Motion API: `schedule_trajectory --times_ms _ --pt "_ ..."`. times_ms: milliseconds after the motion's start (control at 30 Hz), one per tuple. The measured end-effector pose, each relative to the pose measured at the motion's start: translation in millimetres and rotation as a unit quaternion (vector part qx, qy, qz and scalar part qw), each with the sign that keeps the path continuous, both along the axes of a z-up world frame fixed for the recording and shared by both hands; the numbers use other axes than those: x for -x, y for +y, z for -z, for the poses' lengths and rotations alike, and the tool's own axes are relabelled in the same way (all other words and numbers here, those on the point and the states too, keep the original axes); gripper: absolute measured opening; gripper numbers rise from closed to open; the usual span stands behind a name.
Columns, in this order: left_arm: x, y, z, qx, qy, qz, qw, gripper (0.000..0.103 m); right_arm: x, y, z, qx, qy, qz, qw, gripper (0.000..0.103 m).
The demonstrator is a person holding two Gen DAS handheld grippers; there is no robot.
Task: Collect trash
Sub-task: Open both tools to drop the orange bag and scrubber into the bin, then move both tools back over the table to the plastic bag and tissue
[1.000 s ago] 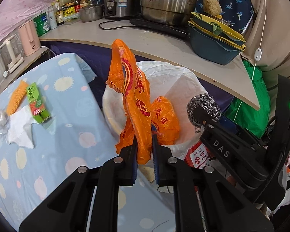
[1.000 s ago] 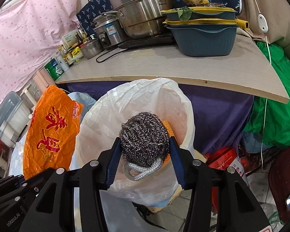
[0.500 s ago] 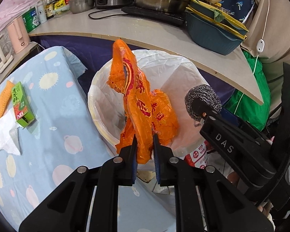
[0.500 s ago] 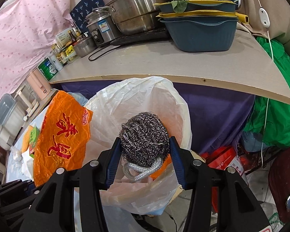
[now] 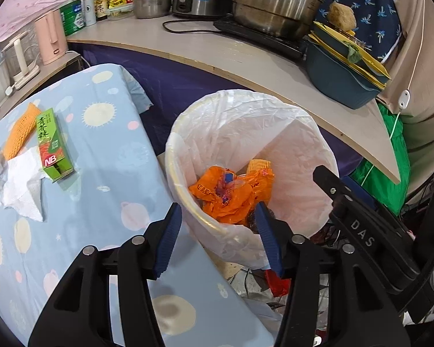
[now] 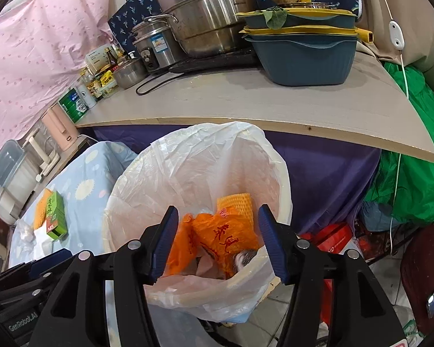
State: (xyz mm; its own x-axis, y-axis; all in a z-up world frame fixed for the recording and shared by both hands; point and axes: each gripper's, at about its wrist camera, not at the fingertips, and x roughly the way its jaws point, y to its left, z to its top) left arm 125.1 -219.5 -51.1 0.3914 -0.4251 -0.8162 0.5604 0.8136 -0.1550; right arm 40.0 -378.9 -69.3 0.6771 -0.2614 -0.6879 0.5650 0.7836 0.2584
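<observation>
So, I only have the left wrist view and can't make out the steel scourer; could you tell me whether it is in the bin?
Observer: Yes, the right wrist view shows the steel scourer lying inside the lined bin, against the orange bag.
Operator: Thank you. Is the right tool clear of it?
Observer: Yes. The right tool is open with nothing between its pads; its jaws have just been opening.

Blue-clothed table (image 5: 107, 173) bears green box (image 5: 53, 144), tissue (image 5: 23, 185), orange netting (image 5: 18, 133).
</observation>
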Motion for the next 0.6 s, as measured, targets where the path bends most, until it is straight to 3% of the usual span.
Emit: schedule_trajectory --times_ms 600 --pt "-4.8 56.1 -2.4 0.000 -0.008 -0.048 0.9988 0.050 -10.1 52.3 -15.4 0.012 -0.004 -0.043 0.999 0.061"
